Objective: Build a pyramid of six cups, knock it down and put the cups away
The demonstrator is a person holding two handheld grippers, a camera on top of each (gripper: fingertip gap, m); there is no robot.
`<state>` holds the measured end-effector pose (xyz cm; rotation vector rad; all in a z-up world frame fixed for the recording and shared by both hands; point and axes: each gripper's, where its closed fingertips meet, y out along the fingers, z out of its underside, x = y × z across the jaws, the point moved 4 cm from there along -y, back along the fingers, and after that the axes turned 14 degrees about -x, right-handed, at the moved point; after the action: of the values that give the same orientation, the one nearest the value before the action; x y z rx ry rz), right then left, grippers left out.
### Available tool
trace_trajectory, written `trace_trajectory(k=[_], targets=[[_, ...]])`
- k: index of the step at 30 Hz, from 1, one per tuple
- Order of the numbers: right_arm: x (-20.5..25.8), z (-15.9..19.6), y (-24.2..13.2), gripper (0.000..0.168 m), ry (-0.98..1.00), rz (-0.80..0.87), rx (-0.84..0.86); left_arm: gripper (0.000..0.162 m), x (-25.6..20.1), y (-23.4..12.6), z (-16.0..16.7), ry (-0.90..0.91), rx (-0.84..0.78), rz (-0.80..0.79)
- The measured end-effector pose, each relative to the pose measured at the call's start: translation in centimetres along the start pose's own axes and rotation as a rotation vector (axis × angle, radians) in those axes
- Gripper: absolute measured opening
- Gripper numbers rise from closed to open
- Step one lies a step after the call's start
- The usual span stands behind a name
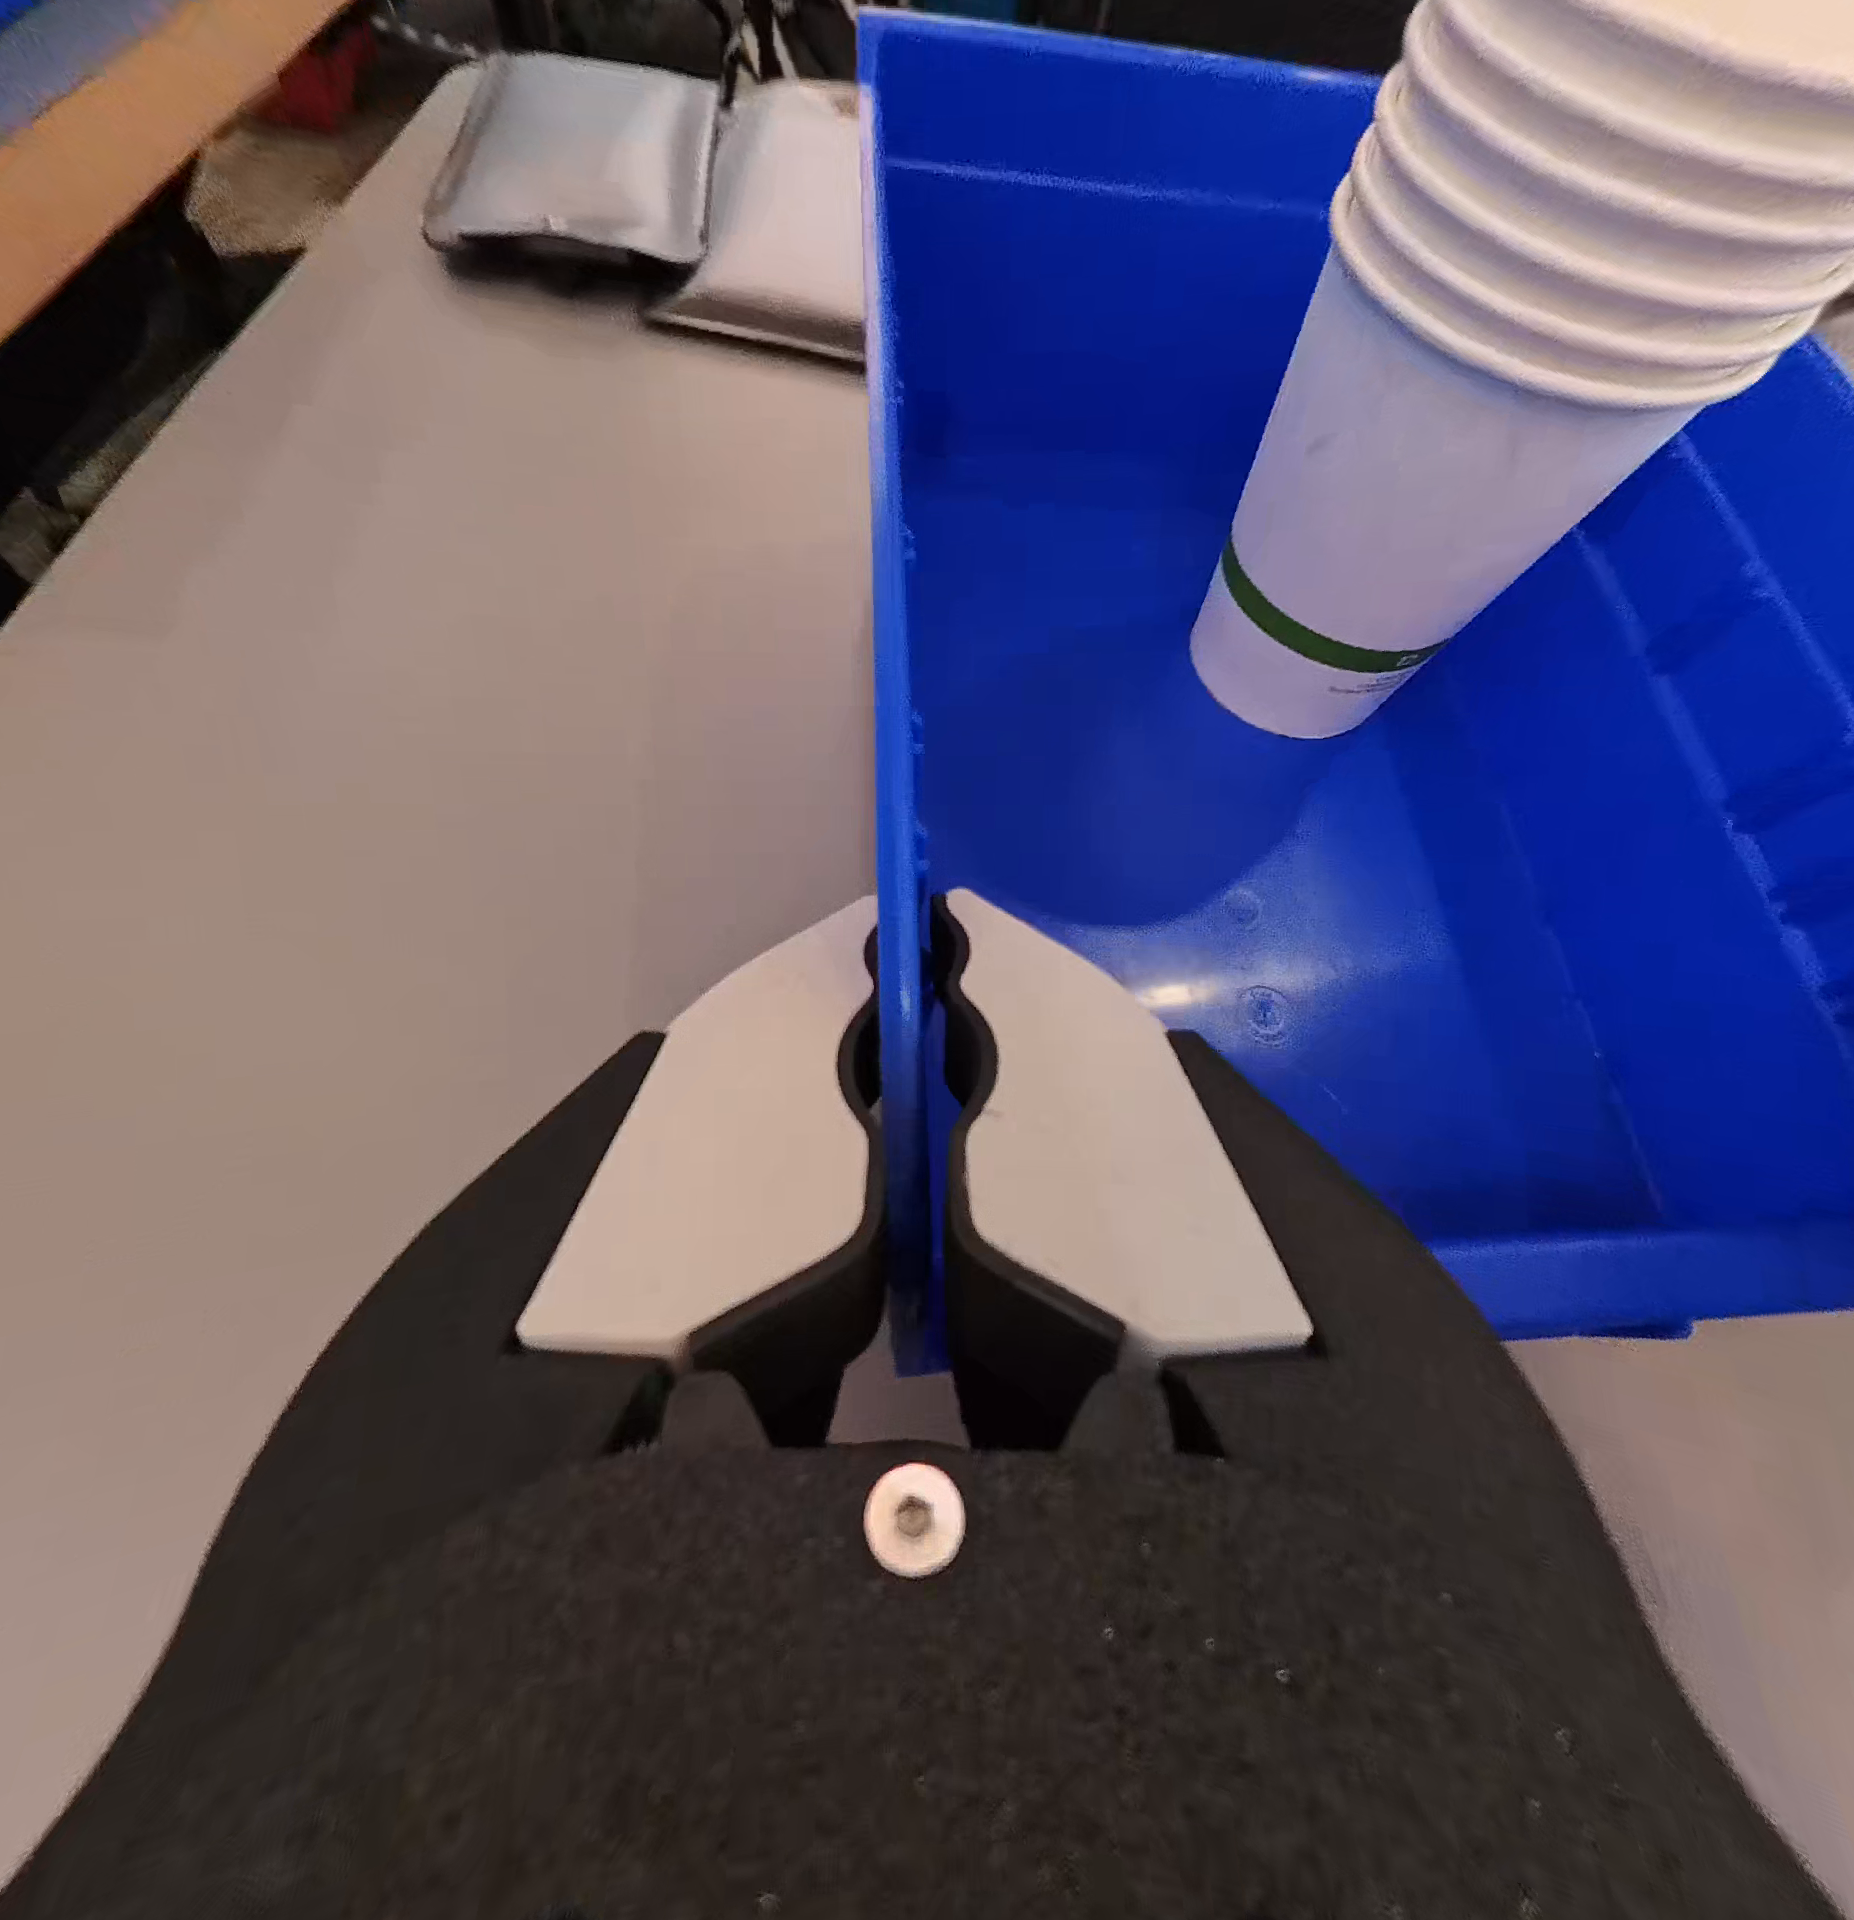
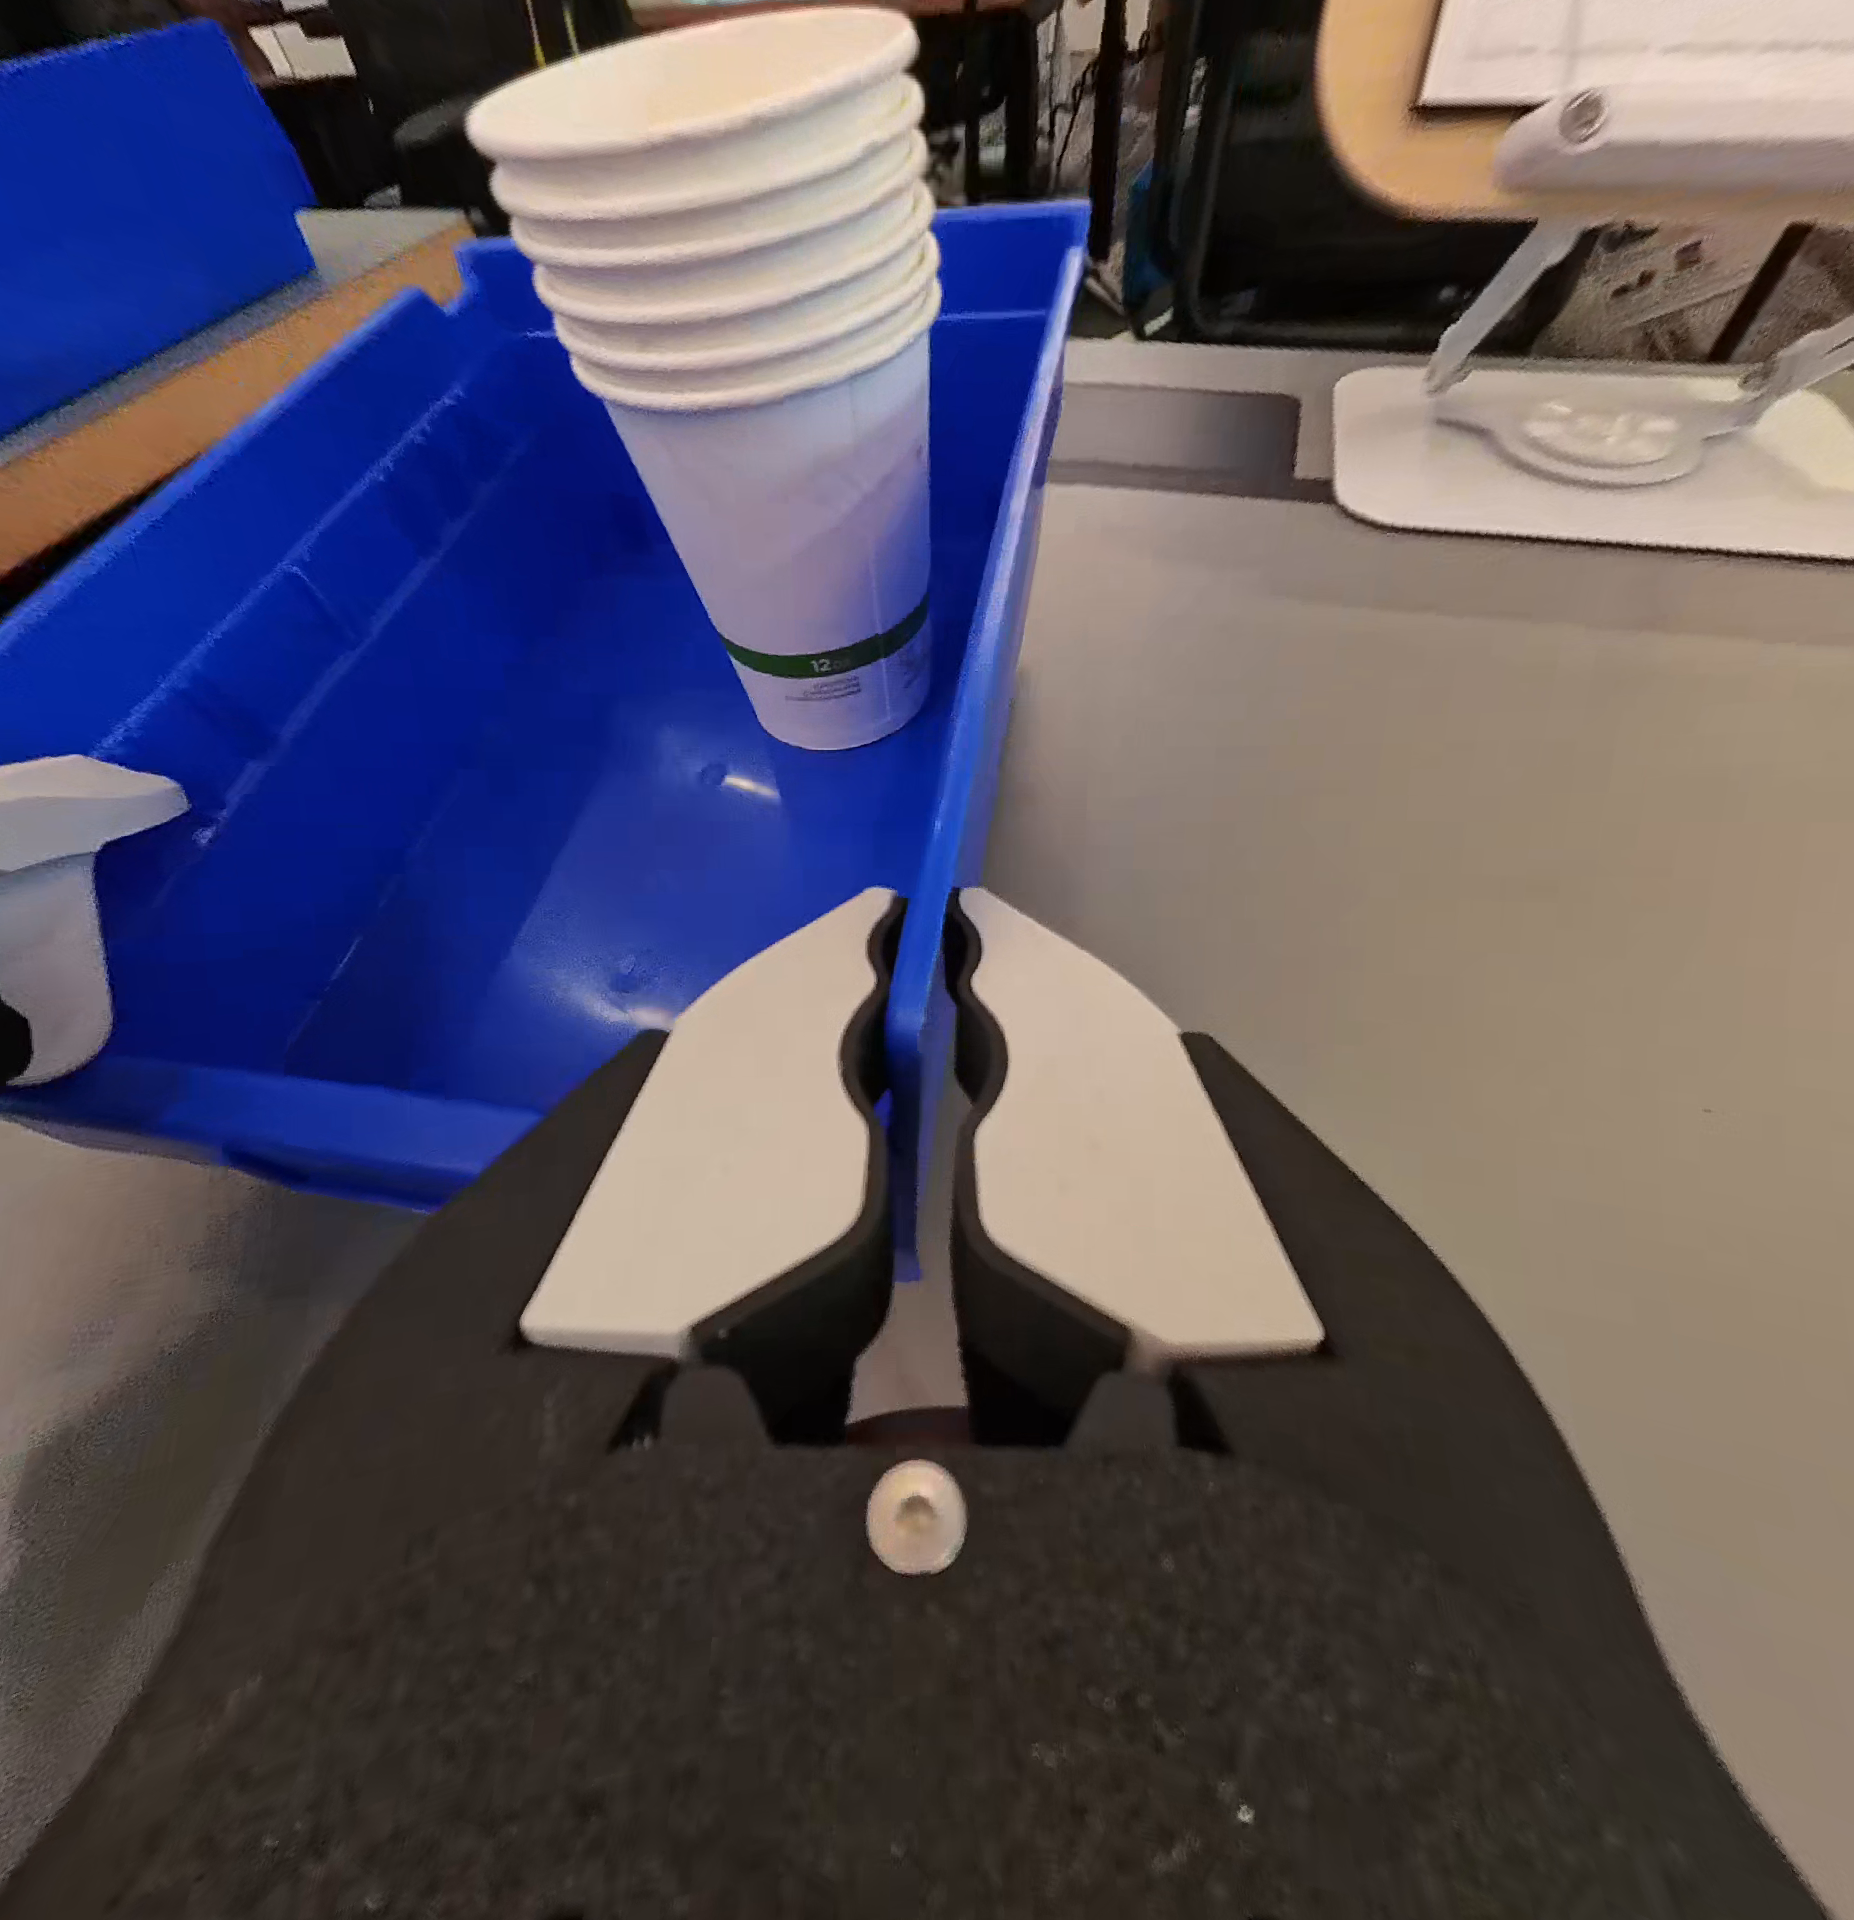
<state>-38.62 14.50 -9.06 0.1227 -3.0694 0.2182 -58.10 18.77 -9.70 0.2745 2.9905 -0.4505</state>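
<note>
Cups (image 2: 757, 343) nested, top rim cropped

Both grippers (image 1: 907, 920) (image 2: 928, 914) clamped tight

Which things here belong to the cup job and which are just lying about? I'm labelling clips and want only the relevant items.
Part of the job:
- stack of white paper cups, nested, standing in the bin
- blue bin
- left gripper and right gripper, each clamped on a bin wall

Just lying about:
- grey pouches on the table
- white stand
</note>
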Motion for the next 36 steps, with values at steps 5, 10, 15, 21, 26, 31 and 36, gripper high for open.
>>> trace_trajectory(k=[5, 10, 15, 21, 26, 31, 36], targets=[[0.3, 1.5, 1.2, 0.01, 0.035, -0.052, 0.004, 0.005, 1.1, 1.8, 0.3, -0.013, 0.033, 0.007], [-0.3, 0.7, 0.1, 0.022, 0.009, -0.196, 0.064, 0.02, 1.2, 1.8, -0.1, -0.047, 0.041, -0.019], [-4.7, -4.2, -6.8, 0.038, 0.008, -0.477, -0.017, 0.058, -0.3, -3.2, -6.3, -0.065, -0.143, -0.028], [-21.2, -6.5, -15.2, 0.046, -0.155, -0.336, -0.12, 0.072, -10.6, -8.2, -7.2, -0.175, -0.211, 0.245], [-37.1, -3.6, -21.2, 0.049, -0.15, 0.008, -0.186, 0.069, -14.3, -10.9, -0.3, -0.107, -0.186, 0.184], [-44.1, -0.9, -24.6, 0.058, 0.028, 0.151, -0.226, 0.062, -15.0, -11.1, 4.2, -0.07, -0.174, 0.189], [-47.0, -0.4, -24.4, 0.055, 0.014, 0.226, -0.201, 0.061, -14.9, -9.8, 5.0, -0.06, -0.115, 0.233]])
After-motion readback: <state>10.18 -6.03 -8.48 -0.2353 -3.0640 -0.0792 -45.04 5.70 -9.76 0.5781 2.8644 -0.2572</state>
